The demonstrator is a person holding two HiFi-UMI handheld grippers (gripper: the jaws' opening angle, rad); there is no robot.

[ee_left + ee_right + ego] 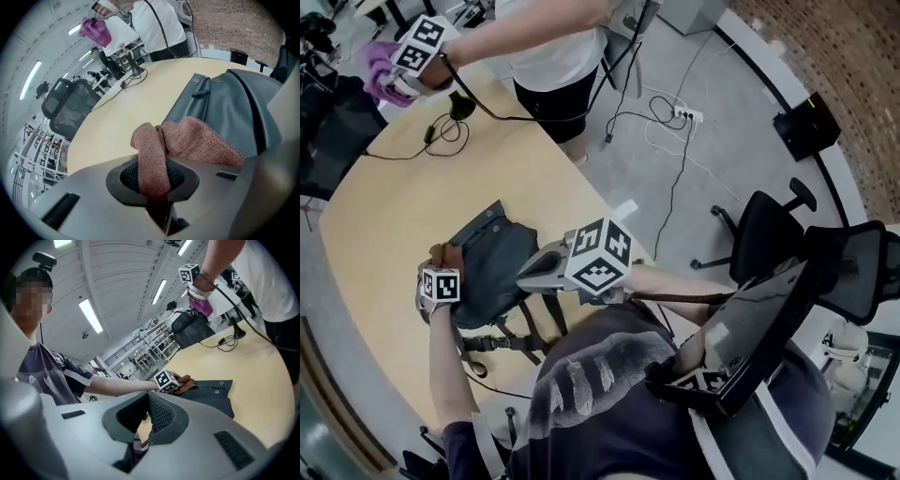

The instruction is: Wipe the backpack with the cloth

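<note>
A dark grey backpack lies flat on the round beige table. My left gripper is shut on a reddish-brown cloth at the backpack's left edge. In the left gripper view the cloth is pinched between the jaws of the left gripper and drapes onto the backpack. My right gripper hovers over the backpack's right side, jaws together and holding nothing. From the right gripper view, the right gripper faces the left gripper, the cloth and the backpack.
A second person stands at the table's far side, holding another gripper with a purple cloth. A black cable lies on the table near them. Office chairs stand on the floor to the right, and a power strip lies behind.
</note>
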